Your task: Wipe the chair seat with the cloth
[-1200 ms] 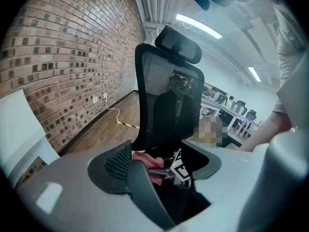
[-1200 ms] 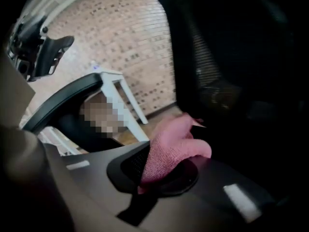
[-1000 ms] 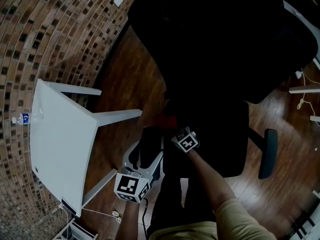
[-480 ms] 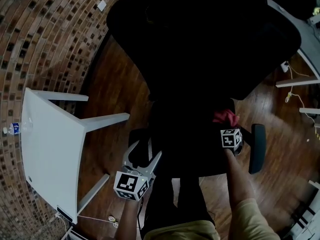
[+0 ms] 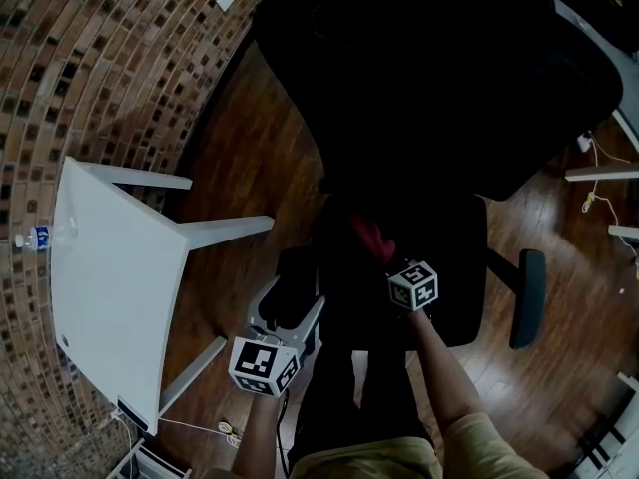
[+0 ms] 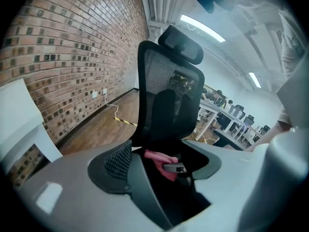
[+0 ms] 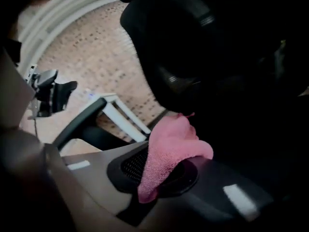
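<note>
The right gripper point(image 7: 165, 174) is clamping the pink cloth point(image 7: 171, 144) over the chair seat point(image 5: 454, 287); at its 7 o'clock, the left gripper point(image 6: 161, 164) is gaping around the armrest point(image 6: 145, 192)

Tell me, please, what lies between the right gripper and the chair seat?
The pink cloth, held in the right gripper, as the right gripper view shows.

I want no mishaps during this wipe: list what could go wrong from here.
The cloth hangs loosely from the right gripper; dragging on the chair seat could pull it free. The seat looks nearly black in the head view, so missed patches may go unnoticed.
</note>
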Tool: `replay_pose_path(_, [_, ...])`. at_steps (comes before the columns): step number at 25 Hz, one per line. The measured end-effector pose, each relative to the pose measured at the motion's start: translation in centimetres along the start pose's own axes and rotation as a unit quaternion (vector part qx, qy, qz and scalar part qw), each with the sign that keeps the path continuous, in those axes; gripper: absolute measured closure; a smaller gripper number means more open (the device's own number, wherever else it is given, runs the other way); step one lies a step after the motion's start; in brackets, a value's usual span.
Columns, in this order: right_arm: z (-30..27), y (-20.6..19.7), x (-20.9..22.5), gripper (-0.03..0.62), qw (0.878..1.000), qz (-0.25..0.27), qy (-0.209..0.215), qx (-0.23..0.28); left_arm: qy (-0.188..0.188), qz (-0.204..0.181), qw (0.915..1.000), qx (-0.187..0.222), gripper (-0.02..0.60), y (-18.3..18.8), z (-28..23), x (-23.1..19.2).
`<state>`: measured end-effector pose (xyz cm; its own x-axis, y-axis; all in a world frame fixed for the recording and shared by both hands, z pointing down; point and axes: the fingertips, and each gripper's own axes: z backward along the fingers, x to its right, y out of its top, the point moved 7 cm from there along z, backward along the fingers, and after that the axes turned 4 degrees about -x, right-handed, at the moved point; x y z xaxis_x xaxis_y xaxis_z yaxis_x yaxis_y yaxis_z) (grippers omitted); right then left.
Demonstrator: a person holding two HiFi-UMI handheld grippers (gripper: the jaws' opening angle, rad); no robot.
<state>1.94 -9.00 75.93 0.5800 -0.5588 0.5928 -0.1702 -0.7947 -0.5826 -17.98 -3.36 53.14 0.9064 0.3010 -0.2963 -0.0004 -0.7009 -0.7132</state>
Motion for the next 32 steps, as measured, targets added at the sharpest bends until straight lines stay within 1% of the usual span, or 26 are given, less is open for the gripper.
replay_pose_path(1, [-2.0, 0.1, -1.8, 0.574, 0.999, -0.003, 0.042, -0.011, 0.003, 0.000, 1.0000, 0.001, 0.270, -0.1, 0.2, -0.2])
replay_pose_path(2, [-3.7, -0.1, -3.1, 0.574, 0.997, -0.008, 0.067, -0.028, 0.005, -0.001, 1.0000, 0.000, 0.272, -0.2, 0.4, -0.3])
replay_pose_path(3, [-5.1, -0.4, -3.6, 0.574, 0.996, -0.013, 0.072, -0.050, 0.006, -0.001, 1.0000, 0.000, 0.272, -0.3, 0.5, -0.4])
replay_pose_path(4, [-5.9, -0.6, -3.4, 0.574, 0.996, -0.017, 0.057, -0.072, 0.007, 0.000, 1.0000, -0.001, 0.270, -0.4, 0.6, -0.4])
replay_pose_path(5, [-6.2, -0.8, -2.6, 0.574, 0.995, -0.024, 0.030, -0.088, 0.008, 0.001, 1.0000, -0.002, 0.270, -0.4, 0.7, -0.4])
replay_pose_path(7, [-5.0, -0.7, 0.1, 0.574, 0.994, -0.049, -0.035, -0.094, 0.006, 0.002, 1.0000, -0.003, 0.270, -0.3, 1.0, -0.2])
replay_pose_path(8, [-3.7, -0.8, 1.7, 0.574, 0.991, -0.064, -0.071, -0.098, 0.005, 0.002, 1.0000, -0.003, 0.270, -0.3, 1.1, 0.0])
replay_pose_path(10, [0.1, -1.5, 5.2, 0.574, 0.978, -0.078, -0.152, -0.117, 0.002, 0.000, 1.0000, -0.005, 0.271, -0.3, 1.1, 0.3])
replay_pose_path(12, [5.0, -2.5, 9.2, 0.574, 0.957, -0.069, -0.246, -0.135, -0.003, -0.001, 1.0000, -0.007, 0.270, -0.5, 0.6, 0.8])
replay_pose_path(13, [7.7, -3.0, 11.0, 0.574, 0.943, -0.063, -0.293, -0.143, -0.006, -0.001, 1.0000, -0.006, 0.270, -0.5, 0.3, 1.1])
replay_pose_path(16, [15.4, -3.7, 14.8, 0.574, 0.889, -0.055, -0.422, -0.169, -0.018, -0.003, 0.9998, 0.000, 0.270, -0.1, -0.3, 2.2])
replay_pose_path(17, [17.3, -3.9, 15.5, 0.574, 0.874, -0.054, -0.450, -0.176, -0.022, -0.005, 0.9998, 0.001, 0.270, 0.0, -0.4, 2.5])
replay_pose_path(18, [18.6, -4.2, 16.0, 0.574, 0.863, -0.054, -0.470, -0.178, -0.024, -0.007, 0.9997, 0.002, 0.270, -0.1, -0.5, 2.7])
replay_pose_path(19, [19.4, -4.4, 16.2, 0.574, 0.858, -0.061, -0.480, -0.172, -0.026, -0.009, 0.9996, 0.003, 0.270, -0.1, -0.5, 3.0])
replay_pose_path(20, [19.7, -4.4, 16.0, 0.574, 0.862, -0.078, -0.478, -0.153, -0.026, -0.011, 0.9996, 0.004, 0.270, -0.1, -0.5, 3.1])
replay_pose_path(21, [19.2, -4.2, 15.3, 0.574, 0.876, -0.101, -0.456, -0.119, -0.023, -0.015, 0.9996, 0.005, 0.270, 0.0, -0.4, 3.2])
replay_pose_path(22, [17.8, -3.7, 14.2, 0.574, 0.899, -0.124, -0.413, -0.080, -0.017, -0.018, 0.9997, 0.005, 0.269, 0.1, -0.2, 3.1])
replay_pose_path(23, [15.6, -3.2, 12.5, 0.574, 0.924, -0.137, -0.352, -0.054, -0.010, -0.020, 0.9997, 0.007, 0.267, 0.1, 0.0, 2.9])
replay_pose_path(24, [12.7, -2.8, 10.2, 0.574, 0.949, -0.137, -0.280, -0.049, -0.003, -0.019, 0.9998, 0.009, 0.267, 0.2, 0.3, 2.6])
replay_pose_path(25, [9.5, -2.2, 7.2, 0.574, 0.970, -0.127, -0.200, -0.057, 0.002, -0.016, 0.9998, 0.012, 0.267, 0.3, 0.6, 2.5])
replay_pose_path(26, [6.2, -1.8, 3.7, 0.574, 0.984, -0.112, -0.118, -0.066, 0.006, -0.015, 0.9998, 0.014, 0.267, 0.5, 1.0, 2.4])
replay_pose_path(27, [3.1, -1.4, 0.3, 0.574, 0.992, -0.097, -0.042, -0.072, 0.010, -0.015, 0.9997, 0.016, 0.267, 0.7, 1.4, 2.3])
replay_pose_path(28, [0.4, -1.1, -2.8, 0.574, 0.994, -0.083, 0.019, -0.074, 0.013, -0.017, 0.9996, 0.017, 0.267, 0.9, 1.9, 2.3])
replay_pose_path(29, [-1.9, -0.9, -5.3, 0.574, 0.993, -0.074, 0.059, -0.076, 0.016, -0.019, 0.9995, 0.020, 0.267, 1.1, 2.3, 2.3])
replay_pose_path(30, [-3.8, -0.8, -7.0, 0.574, 0.991, -0.069, 0.077, -0.081, 0.019, -0.019, 0.9994, 0.022, 0.267, 1.3, 2.7, 2.3])
replay_pose_path(32, [-6.6, -1.1, -8.0, 0.574, 0.991, -0.069, 0.061, -0.098, 0.026, -0.015, 0.9992, 0.025, 0.267, 1.7, 3.3, 2.0])
